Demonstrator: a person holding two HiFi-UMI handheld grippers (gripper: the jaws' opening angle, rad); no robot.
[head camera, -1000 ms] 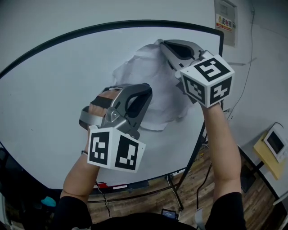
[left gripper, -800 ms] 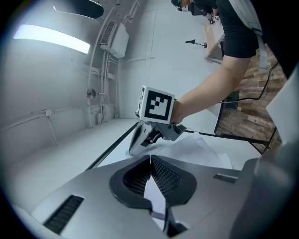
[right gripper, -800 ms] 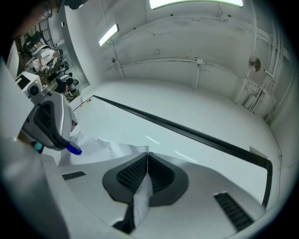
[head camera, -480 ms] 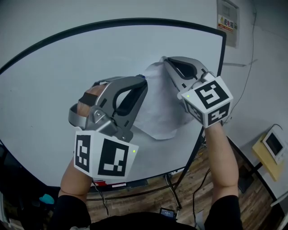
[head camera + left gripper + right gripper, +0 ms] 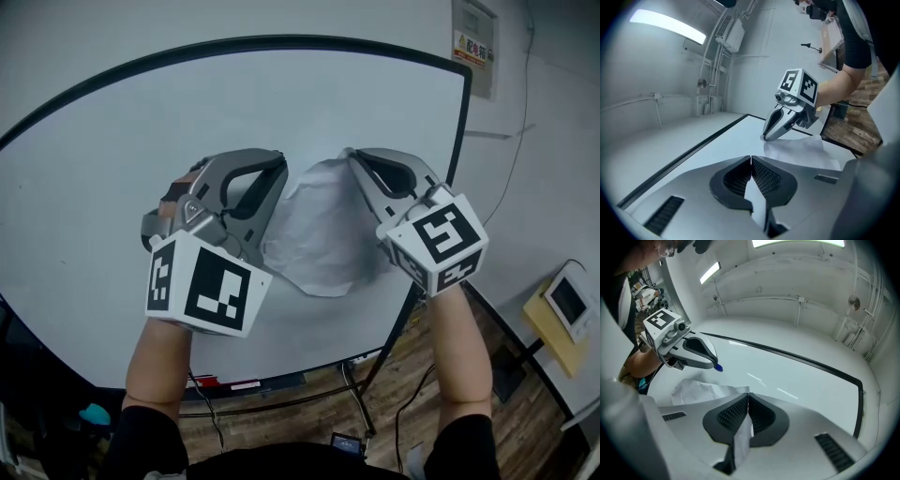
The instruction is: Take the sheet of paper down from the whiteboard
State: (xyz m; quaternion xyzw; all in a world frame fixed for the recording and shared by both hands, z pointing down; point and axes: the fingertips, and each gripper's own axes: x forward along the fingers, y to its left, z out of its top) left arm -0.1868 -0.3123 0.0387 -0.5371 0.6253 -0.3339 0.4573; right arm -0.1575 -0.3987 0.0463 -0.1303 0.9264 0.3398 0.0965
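A crumpled white sheet of paper (image 5: 323,234) hangs in front of the whiteboard (image 5: 94,169), between my two grippers. My left gripper (image 5: 279,169) is shut, and the left gripper view shows a strip of the paper (image 5: 801,150) pinched between its pads (image 5: 764,180). In the right gripper view a small blue thing (image 5: 719,367) shows at the left gripper's tip. My right gripper (image 5: 350,155) is shut on the sheet's upper edge, with paper (image 5: 701,390) caught between its pads (image 5: 733,413).
The whiteboard's black frame (image 5: 457,131) and its stand (image 5: 375,412) are at the right. A red-and-white sign (image 5: 471,47) hangs on the wall beyond. A yellow box with a small screen (image 5: 567,305) stands low at the right, above a wooden floor (image 5: 525,422).
The right gripper has come down the board with the paper's top edge. The left gripper has shifted left and a little up. The sheet now hangs lower.
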